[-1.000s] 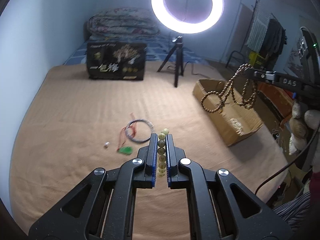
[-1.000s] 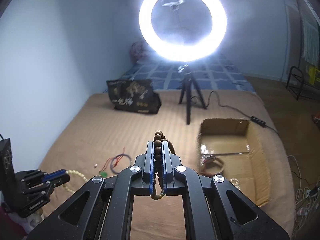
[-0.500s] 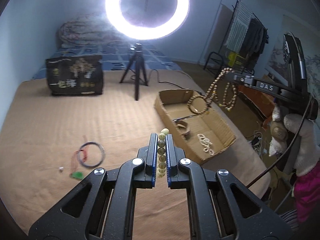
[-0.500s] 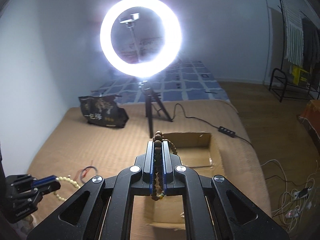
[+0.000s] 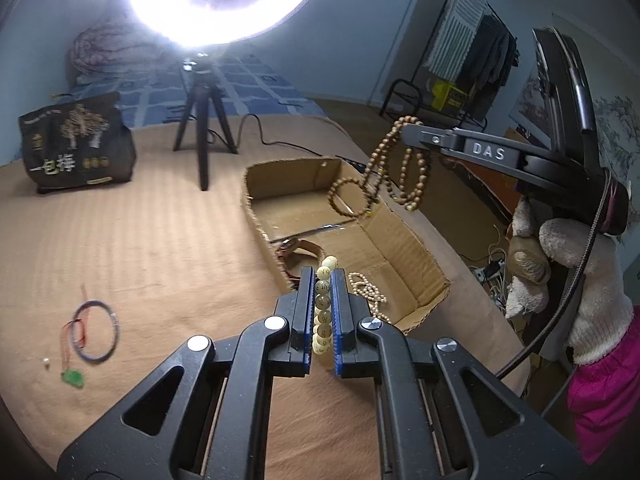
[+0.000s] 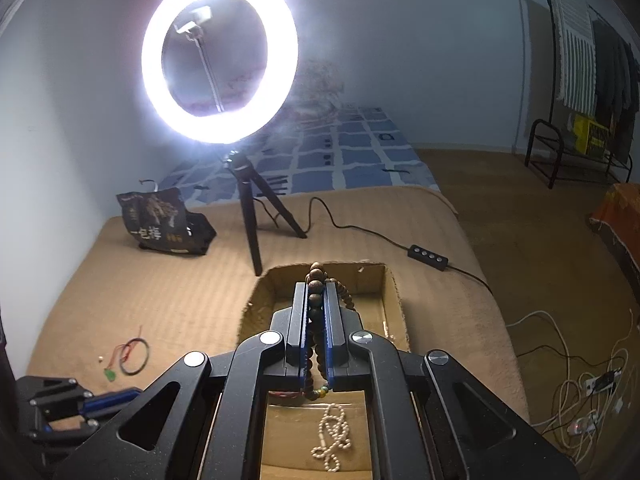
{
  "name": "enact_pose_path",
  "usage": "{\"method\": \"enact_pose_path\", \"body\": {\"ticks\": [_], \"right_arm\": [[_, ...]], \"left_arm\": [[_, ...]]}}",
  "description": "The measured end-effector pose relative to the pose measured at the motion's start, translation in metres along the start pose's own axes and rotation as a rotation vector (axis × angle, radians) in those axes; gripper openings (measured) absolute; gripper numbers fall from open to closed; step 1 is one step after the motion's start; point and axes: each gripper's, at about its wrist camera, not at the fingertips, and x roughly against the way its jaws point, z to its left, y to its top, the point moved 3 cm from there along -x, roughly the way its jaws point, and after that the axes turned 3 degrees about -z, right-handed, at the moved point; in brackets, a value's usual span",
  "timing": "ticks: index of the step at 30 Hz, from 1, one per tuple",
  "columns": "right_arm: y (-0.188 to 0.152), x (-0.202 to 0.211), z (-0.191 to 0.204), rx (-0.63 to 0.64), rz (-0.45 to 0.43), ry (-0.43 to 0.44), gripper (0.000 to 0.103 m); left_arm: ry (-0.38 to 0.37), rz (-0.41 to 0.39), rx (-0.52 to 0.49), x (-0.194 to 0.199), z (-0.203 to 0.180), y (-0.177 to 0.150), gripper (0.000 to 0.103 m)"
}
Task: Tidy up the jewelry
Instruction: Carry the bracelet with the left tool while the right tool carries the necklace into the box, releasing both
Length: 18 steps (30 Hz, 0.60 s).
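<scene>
Matte black grippers with blue-edged fingers and silver screws.
The right gripper (image 5: 408,130) reads "DAS"; the right hand (image 5: 568,276) wears a cream knit glove under a magenta sleeve.

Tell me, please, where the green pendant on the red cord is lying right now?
In the left wrist view, the green pendant on the red cord lies low on the left of the brown blanket, beside the dark round bangle.

The ring light (image 5: 224,4) runs off the top edge in the left wrist view, glare washing out its middle. The right gripper (image 6: 316,296) covers much of the cardboard box (image 6: 394,300), hiding most of the brown bead strand (image 6: 316,276) hanging below. The tiny white thing (image 5: 47,363) beside the green pendant (image 5: 73,378) is too small to name.
</scene>
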Motion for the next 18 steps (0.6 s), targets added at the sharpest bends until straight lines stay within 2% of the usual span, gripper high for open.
{"method": "enact_pose_path", "body": {"ticks": [9,18], "right_arm": [[-0.009,-0.027,-0.018,-0.035,0.042,-0.006,0.005],[-0.018,-0.037,-0.031,-0.063,0.065,-0.010,0.005]], "left_arm": [[-0.012,0.047,-0.034,-0.036,-0.017,-0.004,0.005],[-0.029,0.073,-0.034,-0.049,-0.024,-0.007,0.005]]}}
